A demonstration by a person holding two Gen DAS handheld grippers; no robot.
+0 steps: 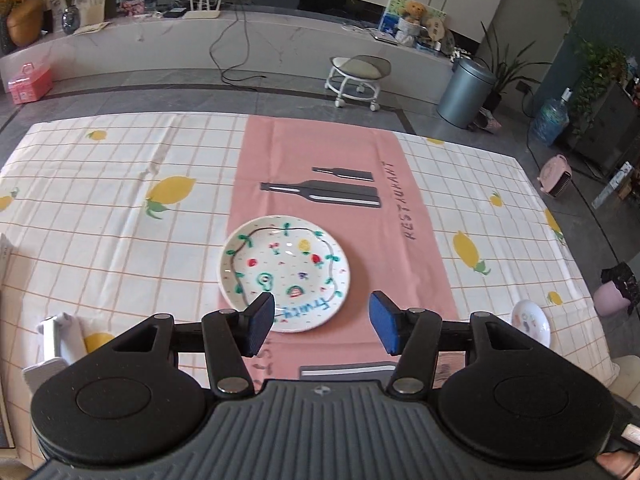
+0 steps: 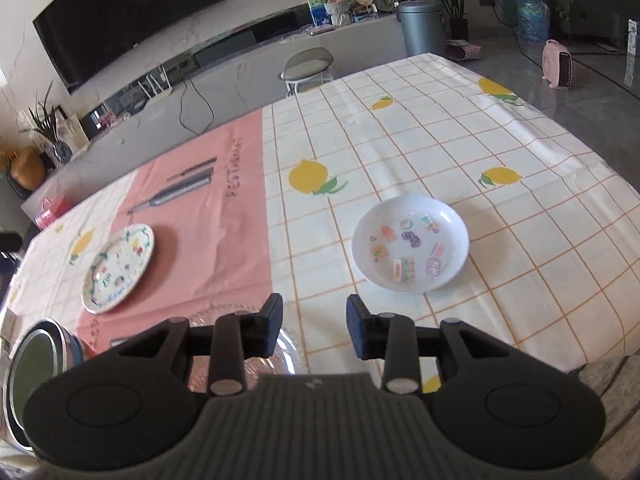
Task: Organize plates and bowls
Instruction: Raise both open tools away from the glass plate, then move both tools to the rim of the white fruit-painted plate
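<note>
**While Both Grippers Hang Empty, the Plate Is Lined Up for Pickup**

Since nothing is held between its blue pads, the left gripper is seen with jaws spread wide, poised above the near rim of the fruit-painted plate. That plate is laid flat on the pink placemat, which is spread over the lemon-print tablecloth. The right gripper is likewise parted and empty, hung over the tablecloth with the white sticker bowl lying just ahead and to its right. A clear glass dish is partly hidden beneath the right gripper, and a round metal-rimmed object is glimpsed at the near left edge; what it is cannot be told.

The step in hand is judged to be the approach, with no dish yet gathered. For the next move, the left gripper would need to be lowered and tilted so that the plate's shallow rim is taken between the pads, a thin, slippery edge being easily missed.
</note>
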